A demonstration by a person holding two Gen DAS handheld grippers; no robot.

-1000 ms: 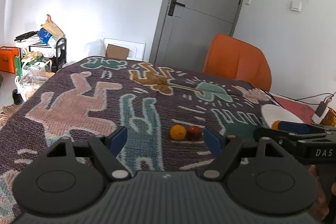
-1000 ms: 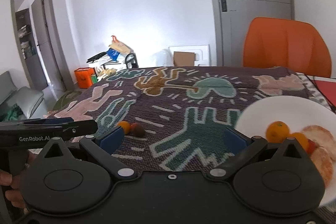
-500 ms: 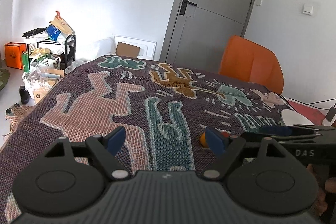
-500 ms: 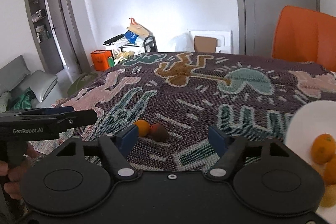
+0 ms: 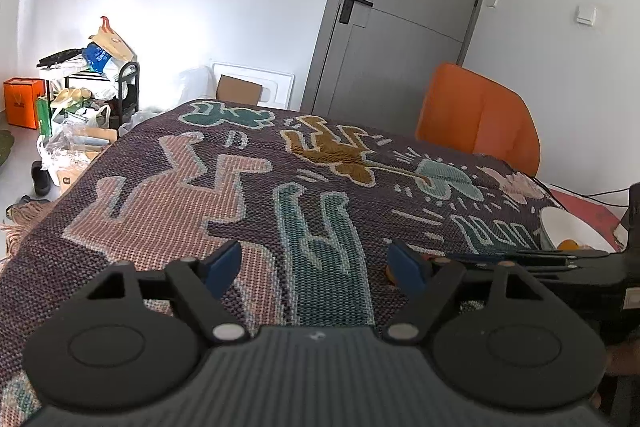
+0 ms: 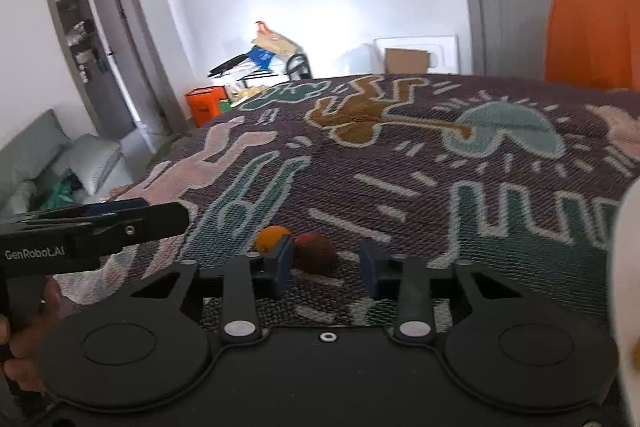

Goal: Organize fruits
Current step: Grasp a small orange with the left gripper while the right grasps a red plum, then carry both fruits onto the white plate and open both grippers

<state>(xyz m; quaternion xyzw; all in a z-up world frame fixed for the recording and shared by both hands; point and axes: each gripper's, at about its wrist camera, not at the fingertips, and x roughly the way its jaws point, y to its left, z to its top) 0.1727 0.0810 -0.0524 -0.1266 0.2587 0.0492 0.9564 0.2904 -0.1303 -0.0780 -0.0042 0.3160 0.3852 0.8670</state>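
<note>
Your patterned blanket [image 6: 420,163] fills the middle of both views, with the orange chair [image 5: 478,117] at the upper right and the white plate [image 5: 570,229] at the right edge. Your left gripper [image 5: 316,265] sits low in the frame, jaws spread wide over bare blanket. Your right gripper [image 6: 326,265] has its jaws spread on either side of the dark red fruit [image 6: 316,253], not yet touching it. The orange [image 6: 270,239] lies just left of that fruit, touching it.
</note>
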